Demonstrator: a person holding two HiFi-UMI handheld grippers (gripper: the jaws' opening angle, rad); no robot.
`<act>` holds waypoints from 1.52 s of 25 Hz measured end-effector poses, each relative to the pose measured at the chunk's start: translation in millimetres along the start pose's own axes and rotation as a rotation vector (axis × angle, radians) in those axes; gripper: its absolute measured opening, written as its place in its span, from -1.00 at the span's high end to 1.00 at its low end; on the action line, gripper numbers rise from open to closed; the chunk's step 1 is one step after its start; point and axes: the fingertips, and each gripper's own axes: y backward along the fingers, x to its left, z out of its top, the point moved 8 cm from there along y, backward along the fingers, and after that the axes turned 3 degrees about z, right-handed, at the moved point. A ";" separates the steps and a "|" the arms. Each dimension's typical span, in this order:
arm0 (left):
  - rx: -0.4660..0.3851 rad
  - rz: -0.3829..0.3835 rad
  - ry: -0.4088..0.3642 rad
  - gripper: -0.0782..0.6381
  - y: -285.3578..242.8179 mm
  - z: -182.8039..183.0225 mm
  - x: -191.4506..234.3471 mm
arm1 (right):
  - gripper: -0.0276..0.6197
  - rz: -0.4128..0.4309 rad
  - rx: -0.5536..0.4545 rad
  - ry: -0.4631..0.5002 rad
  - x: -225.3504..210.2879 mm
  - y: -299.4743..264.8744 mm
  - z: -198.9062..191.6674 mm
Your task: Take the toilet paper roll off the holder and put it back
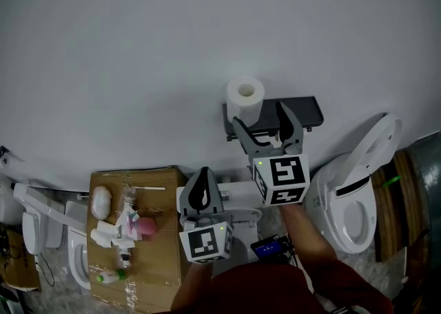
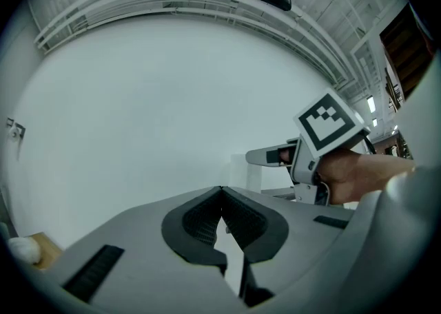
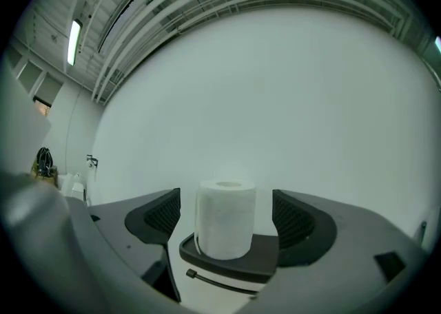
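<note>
A white toilet paper roll (image 1: 245,96) stood upright on a black wall-mounted holder shelf (image 1: 303,109). The right gripper (image 1: 258,113), jaws wide apart, framed it without touching; the left gripper (image 1: 202,171) sat closed, empty. An off-centre squeeze could tip the roll off.

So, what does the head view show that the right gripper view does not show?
Only the head view: the left gripper, jaws shut, a cardboard box, and the toilet at right. Only the right gripper view: ceiling beams and a lamp. Both: the right gripper, jaws open, and the toilet paper roll upright on the black holder.
</note>
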 end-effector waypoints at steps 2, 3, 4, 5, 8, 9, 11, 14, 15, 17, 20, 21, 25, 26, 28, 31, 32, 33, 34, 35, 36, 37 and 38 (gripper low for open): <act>0.004 0.002 0.007 0.76 -0.6 1.9 -0.7 | -0.30 -0.003 0.005 -0.007 2.2 12.0 -7.7; 0.004 0.003 0.009 0.76 -0.8 2.1 -0.8 | -0.30 -0.005 0.009 -0.010 3.0 17.5 -12.3; 0.002 0.003 0.012 0.76 -1.0 1.8 -0.8 | -0.30 -0.005 0.015 -0.014 3.8 22.6 -17.5; 0.001 0.003 0.016 0.76 -1.1 1.2 -0.7 | -0.30 -0.004 0.023 -0.019 4.6 27.6 -23.7; 0.007 0.006 0.012 0.76 -0.8 -0.4 0.5 | -0.30 -0.007 0.053 -0.036 7.7 45.2 -45.2; 0.010 0.007 0.010 0.76 -0.6 -0.9 0.9 | -0.30 -0.013 0.062 -0.038 8.9 51.5 -52.5; 0.013 0.008 0.010 0.76 -1.1 -2.3 0.7 | -0.30 -0.023 0.084 -0.039 10.9 61.9 -67.1; 0.017 0.005 0.012 0.76 -2.7 -4.6 -1.3 | -0.30 -0.029 0.117 -0.059 11.2 71.0 -84.0; 0.017 0.002 0.012 0.76 -2.9 -4.9 -2.2 | -0.30 -0.033 0.123 -0.066 10.8 73.2 -87.0; 0.017 -0.002 0.011 0.76 -2.6 -5.0 -3.8 | -0.30 -0.041 0.127 -0.075 10.2 77.1 -89.8; 0.017 -0.008 0.011 0.76 -2.2 -5.4 -6.0 | -0.30 -0.046 0.129 -0.076 9.0 79.8 -91.1; 0.017 -0.009 0.010 0.76 -2.3 -5.7 -6.7 | -0.30 -0.043 0.132 -0.077 8.8 80.0 -91.2; 0.017 -0.012 0.009 0.76 -4.1 -6.0 -9.4 | -0.30 -0.029 0.127 -0.080 8.7 80.6 -89.5; 0.019 -0.012 0.010 0.76 -4.5 -6.3 -9.8 | -0.30 -0.027 0.126 -0.077 8.9 80.7 -89.2; 0.019 -0.012 0.010 0.76 -5.1 -6.8 -10.2 | -0.30 -0.022 0.125 -0.075 9.5 80.2 -89.1; 0.020 -0.013 0.009 0.76 -5.2 -7.5 -11.1 | -0.26 -0.026 0.128 -0.067 10.2 80.3 -89.7; 0.022 -0.014 0.008 0.76 -5.0 -7.7 -11.5 | -0.16 -0.035 0.126 -0.062 10.1 81.1 -89.8; 0.023 -0.015 0.007 0.76 -4.9 -7.7 -11.8 | 0.06 -0.047 0.122 -0.057 9.6 82.1 -89.6; 0.023 -0.016 0.006 0.76 -4.7 -7.3 -12.0 | 0.32 -0.059 0.116 -0.054 8.8 83.1 -89.0; 0.022 -0.016 0.006 0.76 -4.6 -6.7 -12.0 | 0.46 -0.067 0.111 -0.054 7.9 83.8 -88.0; 0.019 -0.017 0.006 0.76 -4.2 -6.0 -12.0 | 0.61 -0.068 0.105 -0.056 7.2 84.3 -86.7; 0.018 -0.017 0.006 0.76 -3.7 -5.3 -12.0 | 0.76 -0.062 0.098 -0.061 6.9 84.7 -85.5; 0.018 -0.018 0.005 0.76 -3.4 -4.7 -12.2 | 0.80 -0.050 0.091 -0.066 6.9 84.8 -84.9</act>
